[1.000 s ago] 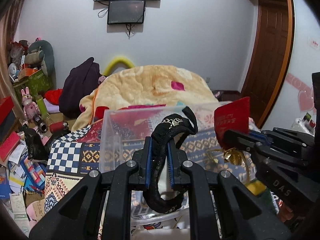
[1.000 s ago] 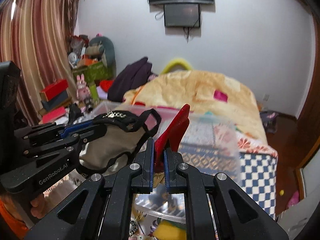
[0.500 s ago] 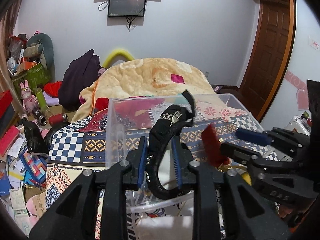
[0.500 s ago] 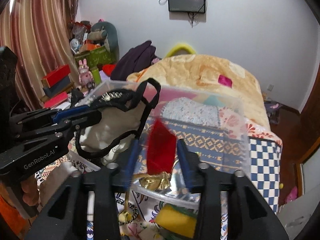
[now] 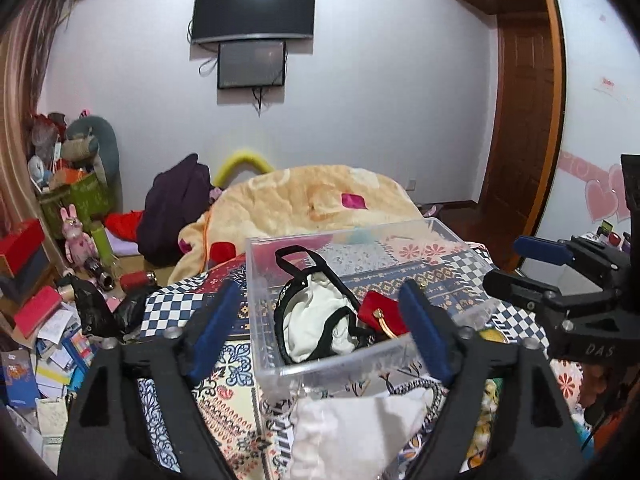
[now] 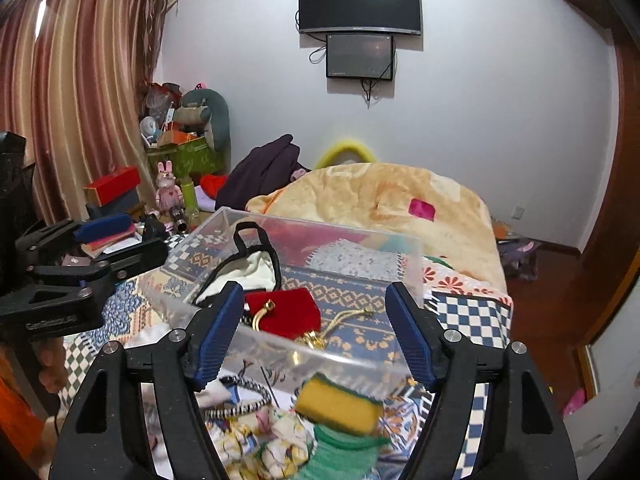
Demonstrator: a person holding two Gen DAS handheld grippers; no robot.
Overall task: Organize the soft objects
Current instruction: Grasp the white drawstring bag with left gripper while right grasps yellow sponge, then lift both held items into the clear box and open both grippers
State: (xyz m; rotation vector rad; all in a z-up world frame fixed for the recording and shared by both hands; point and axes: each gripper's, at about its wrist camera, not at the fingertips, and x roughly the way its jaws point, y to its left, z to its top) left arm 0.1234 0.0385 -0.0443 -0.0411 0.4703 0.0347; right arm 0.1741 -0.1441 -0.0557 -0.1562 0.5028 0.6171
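Observation:
A clear plastic box (image 5: 256,280) (image 6: 416,256) stands on the patterned bed cover. Inside lie a cream pouch with black straps (image 5: 316,320) (image 6: 256,264) and a red velvet pouch with a gold cord (image 5: 380,314) (image 6: 286,312). My left gripper (image 5: 320,328) is open and empty, just in front of the box. My right gripper (image 6: 316,328) is open and empty, over the box's near wall. In front of the box lie a white cloth (image 5: 352,436), a yellow sponge (image 6: 340,402), a green knit piece (image 6: 344,456) and a braided band (image 6: 240,400).
A beige blanket (image 5: 312,200) and a dark purple garment (image 5: 172,204) lie behind the box. Boxes, toys and papers crowd the left side (image 5: 48,280). A wooden door (image 5: 520,120) is on the right, striped curtains (image 6: 72,80) on the left.
Both grippers opened wide and pulled back. The strapped pouch left the left gripper and the red pouch left the right; both now lie in the box.

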